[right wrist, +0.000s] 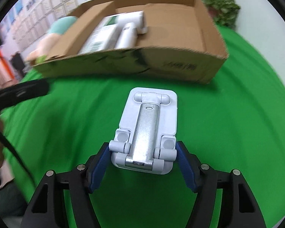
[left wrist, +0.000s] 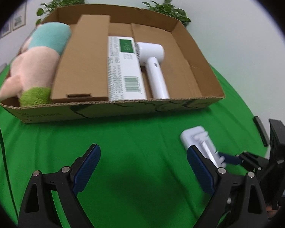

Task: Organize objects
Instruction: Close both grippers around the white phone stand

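A white folding phone stand point(right wrist: 148, 117) with a silver middle arm lies flat on the green cloth point(right wrist: 228, 133), in front of the cardboard box point(right wrist: 161, 62). My right gripper point(right wrist: 142, 147) holds its near end, with a blue pad touching each side. In the left wrist view the stand point(left wrist: 197, 134) lies to the right, and one blue finger point(left wrist: 228, 157) of the right gripper touches it. My left gripper point(left wrist: 143, 149) hangs open over bare cloth, holding nothing. Inside the box lie a pink and teal plush toy point(left wrist: 38, 62), a white carton point(left wrist: 123, 68) and a white hair dryer point(left wrist: 153, 64).
A loose cardboard flap point(left wrist: 83, 60) lies in the box between the plush toy and the carton. Leafy plants point(left wrist: 167, 9) stand behind the box against the wall. A black cable point(left wrist: 1, 148) runs down the left side. Bare floor shows in the box's right part point(left wrist: 180, 66).
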The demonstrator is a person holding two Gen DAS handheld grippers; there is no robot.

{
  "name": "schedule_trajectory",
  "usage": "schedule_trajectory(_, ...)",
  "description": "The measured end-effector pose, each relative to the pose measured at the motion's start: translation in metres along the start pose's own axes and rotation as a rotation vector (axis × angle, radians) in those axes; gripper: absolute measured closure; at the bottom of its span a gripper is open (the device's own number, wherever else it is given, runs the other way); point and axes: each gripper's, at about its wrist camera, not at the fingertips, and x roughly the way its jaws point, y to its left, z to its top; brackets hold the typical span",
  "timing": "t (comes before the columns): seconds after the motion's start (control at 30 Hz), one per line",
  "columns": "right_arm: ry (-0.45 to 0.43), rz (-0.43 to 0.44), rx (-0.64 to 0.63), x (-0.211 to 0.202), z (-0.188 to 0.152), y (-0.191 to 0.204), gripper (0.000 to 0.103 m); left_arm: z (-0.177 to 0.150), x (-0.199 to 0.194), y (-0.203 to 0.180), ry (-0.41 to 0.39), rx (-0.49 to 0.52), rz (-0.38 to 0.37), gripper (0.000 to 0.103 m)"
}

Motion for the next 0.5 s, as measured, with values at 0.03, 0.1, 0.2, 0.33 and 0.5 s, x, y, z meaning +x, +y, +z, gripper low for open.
schedule_trajectory(0.03,0.011,0.056,0.000,-0.006,-0.006,0.004,0.035,-0.001,0.002,-0.002,0.014,-0.002,-0.040,0.010)
schedule_trajectory(0.1,0.016,0.080,0.003,-0.013,-0.014,0.007,0.019,-0.003,0.009,-0.007,0.048,-0.011,-0.125,0.010)
schedule_trajectory(0.2,-0.034,-0.005,-0.021,-0.024,-0.026,0.016,0.001,-0.005,0.021,-0.020,0.110,-0.015,-0.240,0.010)
schedule_trajectory(0.33,-0.055,-0.016,-0.061,-0.028,-0.031,0.023,0.001,-0.007,0.032,-0.031,0.156,-0.023,-0.311,0.010)
schedule_trajectory(0.5,-0.057,-0.050,-0.106,-0.027,-0.038,0.029,0.012,-0.010,0.033,-0.031,0.166,-0.056,-0.320,0.010)
